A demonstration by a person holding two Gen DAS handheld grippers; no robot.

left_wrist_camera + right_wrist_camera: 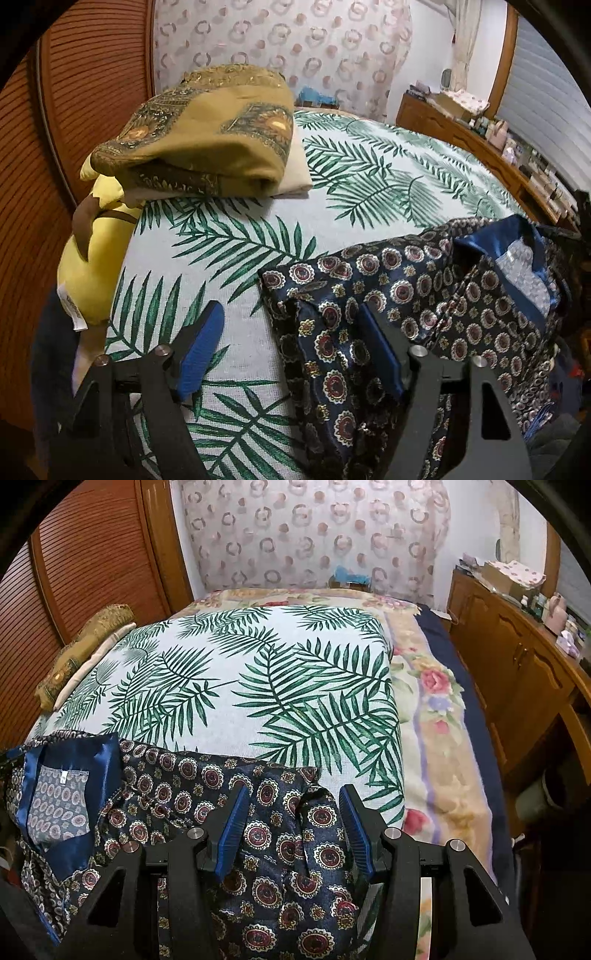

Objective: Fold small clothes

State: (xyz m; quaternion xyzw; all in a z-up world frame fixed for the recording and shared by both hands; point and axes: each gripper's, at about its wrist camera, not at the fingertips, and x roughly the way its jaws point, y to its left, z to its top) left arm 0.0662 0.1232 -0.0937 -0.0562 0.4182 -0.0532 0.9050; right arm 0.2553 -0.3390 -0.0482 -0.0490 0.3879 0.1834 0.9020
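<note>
Now your navy medallion-print shirt (424,295) lies crumpled at the near edge of the palm-leaf bedspread (258,229). Your left gripper (291,354) stands wide, straddling its left hem without pinching; your right gripper (291,830) stands half-spread over a sleeve fold, pads clear of the cloth.

Open palm-print bedspread (236,686) ahead, folded ochre cloth (207,133) far-left

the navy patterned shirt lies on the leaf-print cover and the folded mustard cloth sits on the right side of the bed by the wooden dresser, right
Not quite. The navy patterned shirt does lie on the leaf-print cover, but the folded mustard cloth sits on the left side, by the slatted wooden door, as the right wrist view shows.
</note>
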